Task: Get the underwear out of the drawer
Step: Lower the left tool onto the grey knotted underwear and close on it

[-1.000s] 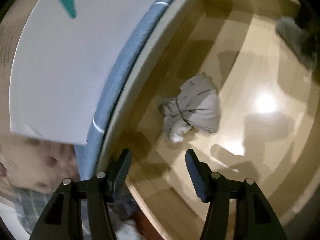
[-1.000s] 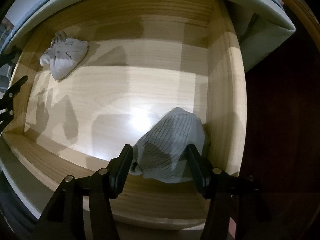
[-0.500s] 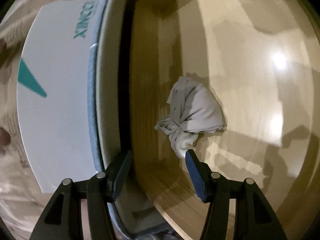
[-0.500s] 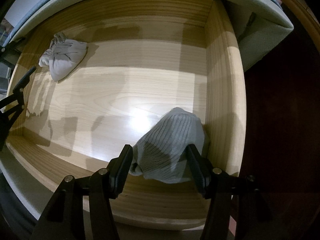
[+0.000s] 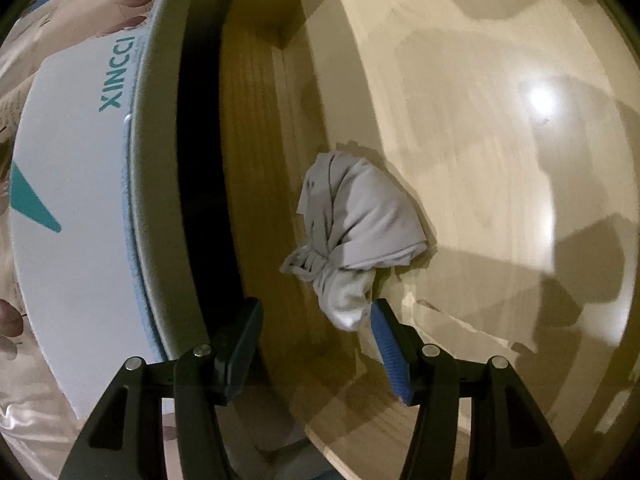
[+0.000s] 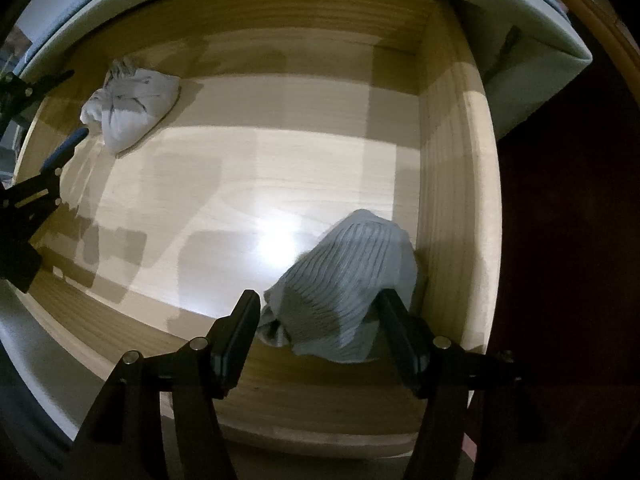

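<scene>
The open wooden drawer holds two bundles. A pale grey bunched underwear lies by the drawer's back wall, also seen at the far left in the right wrist view. My left gripper is open, its right fingertip touching the bundle's lower end; it also shows in the right wrist view. A ribbed blue-grey bundle lies in the near right corner. My right gripper is open and hovers over it, fingers astride it.
A grey upholstered bed frame borders the drawer, with a white box printed with teal letters on floral bedding beyond. Bare drawer floor lies between the two bundles. Dark floor is at the right.
My left gripper has swung and moved in close to the pale grey bundle, its right finger now reaching the cloth. My right gripper has held almost still over the ribbed bundle.
</scene>
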Demonstrator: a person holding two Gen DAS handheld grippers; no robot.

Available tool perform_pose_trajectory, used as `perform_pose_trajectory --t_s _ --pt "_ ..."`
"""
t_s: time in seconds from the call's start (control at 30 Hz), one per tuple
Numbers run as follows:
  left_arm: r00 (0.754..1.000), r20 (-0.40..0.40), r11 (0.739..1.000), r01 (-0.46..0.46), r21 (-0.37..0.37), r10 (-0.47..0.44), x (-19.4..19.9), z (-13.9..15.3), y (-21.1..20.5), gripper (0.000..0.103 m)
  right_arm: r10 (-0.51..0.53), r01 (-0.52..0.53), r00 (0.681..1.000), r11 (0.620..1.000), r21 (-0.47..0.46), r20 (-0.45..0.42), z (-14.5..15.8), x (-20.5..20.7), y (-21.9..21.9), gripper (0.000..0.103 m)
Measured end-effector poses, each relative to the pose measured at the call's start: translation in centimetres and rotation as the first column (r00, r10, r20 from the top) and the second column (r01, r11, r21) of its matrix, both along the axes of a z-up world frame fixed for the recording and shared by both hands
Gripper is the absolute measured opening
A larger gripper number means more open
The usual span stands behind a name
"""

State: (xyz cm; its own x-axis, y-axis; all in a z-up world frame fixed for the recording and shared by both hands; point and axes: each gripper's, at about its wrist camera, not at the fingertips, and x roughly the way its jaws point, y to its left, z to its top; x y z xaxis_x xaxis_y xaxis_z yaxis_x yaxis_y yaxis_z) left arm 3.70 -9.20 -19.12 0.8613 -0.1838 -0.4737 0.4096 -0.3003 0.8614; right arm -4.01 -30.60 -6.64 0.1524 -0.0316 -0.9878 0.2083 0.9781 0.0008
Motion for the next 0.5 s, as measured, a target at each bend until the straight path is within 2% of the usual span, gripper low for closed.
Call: perform_pose_trajectory --t_s 0.1,0.23,0.33,0.37,0.43,0.47,0.5 --pt "1.0 0.003 1.0 -0.007 0.009 0.007 -0.1 0.6 -1.4 0.057 0.0 0.0 1.0 1.0 0.002 0.005 -0.1 0.0 -0.1 0.059" --pt "1.0 0.007 1.0 0.006 0.018 -0.006 0.1 -0.1 -1.5 0.058 -0.002 0.002 1.0 1.0 0.004 0.009 0.0 -0.3 0.0 0.059" --pt "1.0 -0.018 1.0 0.005 0.028 -0.005 -0.1 -0.7 -1.6 0.056 -0.004 0.004 1.0 1.0 0.005 0.01 0.0 -0.4 0.0 0.059" --pt "1.0 -0.011 1.0 0.009 0.029 -0.008 -0.1 -1.0 -1.5 0.052 -0.004 0.004 1.0 1.0 0.005 0.01 0.0 -0.4 0.0 0.059" --pt "1.0 -0.017 1.0 -0.001 0.031 0.002 -0.1 -1.3 -1.6 0.034 -0.005 0.005 1.0 1.0 0.007 0.013 0.0 -0.5 0.0 0.06" --pt "0.999 -0.03 0.999 -0.014 0.033 0.015 0.0 -1.4 -1.7 0.02 -0.005 0.005 1.0 1.0 0.007 0.014 0.0 -0.6 0.0 0.06" --pt "0.999 -0.038 0.999 -0.022 0.034 0.023 0.0 -1.4 -1.9 0.018 -0.006 0.006 1.0 1.0 0.007 0.014 0.0 -0.6 0.0 0.06"
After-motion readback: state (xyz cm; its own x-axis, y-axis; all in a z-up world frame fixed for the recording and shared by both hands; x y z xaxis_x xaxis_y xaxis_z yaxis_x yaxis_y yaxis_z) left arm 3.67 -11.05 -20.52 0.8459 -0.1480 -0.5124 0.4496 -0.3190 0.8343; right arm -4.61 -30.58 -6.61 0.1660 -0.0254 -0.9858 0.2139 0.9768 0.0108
